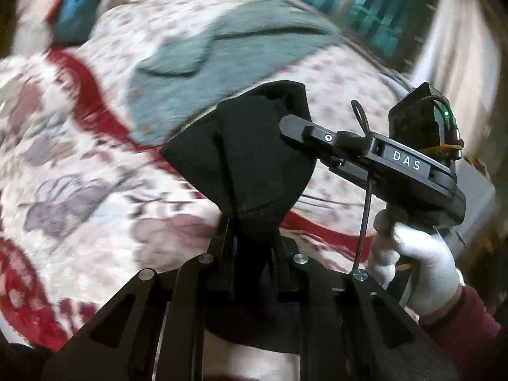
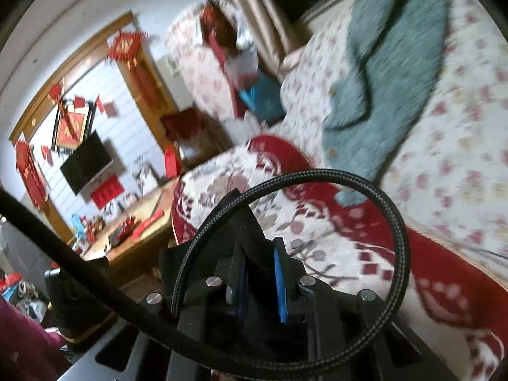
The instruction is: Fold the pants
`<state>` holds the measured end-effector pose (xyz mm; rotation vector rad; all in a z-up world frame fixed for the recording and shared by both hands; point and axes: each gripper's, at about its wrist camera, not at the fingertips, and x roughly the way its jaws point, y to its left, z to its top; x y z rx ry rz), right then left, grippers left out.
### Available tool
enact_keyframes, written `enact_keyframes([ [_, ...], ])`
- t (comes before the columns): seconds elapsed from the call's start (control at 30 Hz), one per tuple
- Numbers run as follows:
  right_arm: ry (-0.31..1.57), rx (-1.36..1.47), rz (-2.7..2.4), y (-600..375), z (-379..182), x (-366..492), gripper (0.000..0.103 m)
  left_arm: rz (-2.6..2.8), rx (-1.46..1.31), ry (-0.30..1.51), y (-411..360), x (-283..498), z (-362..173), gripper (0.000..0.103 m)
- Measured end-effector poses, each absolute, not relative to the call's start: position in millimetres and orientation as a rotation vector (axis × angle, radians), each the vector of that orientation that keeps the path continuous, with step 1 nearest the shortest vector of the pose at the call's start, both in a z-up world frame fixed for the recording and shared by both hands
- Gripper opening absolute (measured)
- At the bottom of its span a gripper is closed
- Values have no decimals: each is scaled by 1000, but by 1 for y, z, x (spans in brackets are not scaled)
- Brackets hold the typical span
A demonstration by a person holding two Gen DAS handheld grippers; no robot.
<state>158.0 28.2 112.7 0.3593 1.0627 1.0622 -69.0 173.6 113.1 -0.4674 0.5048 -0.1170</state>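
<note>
Floral bedspread (image 1: 95,146); apparently one black pants (image 1: 254,158), two grippers (image 1: 250,238) (image 2: 257,273).

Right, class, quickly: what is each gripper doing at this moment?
Left gripper: shut on the black pants.
Right gripper: shut on the same black pants.

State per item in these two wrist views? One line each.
Black fabric pants: bunched, lifted off the bed, held by both grippers.
Left gripper: shut on the pants.
Right gripper: shut on the pants.
Grey-green knit garment: lying spread on the floral bedspread, untouched.
</note>
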Motion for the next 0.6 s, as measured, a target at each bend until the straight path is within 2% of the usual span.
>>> enact_keyframes([
  [0.23,1020,475,862,-97,139,109,15,-330,-338,565,78,-75,115,15],
  [0.43,1111,525,596,-191,106,54,15,-426,-185,707,-13,-66,75,15],
  [0.6,1259,451,337,-238,70,23,18,-440,-111,790,-41,-63,56,27],
])
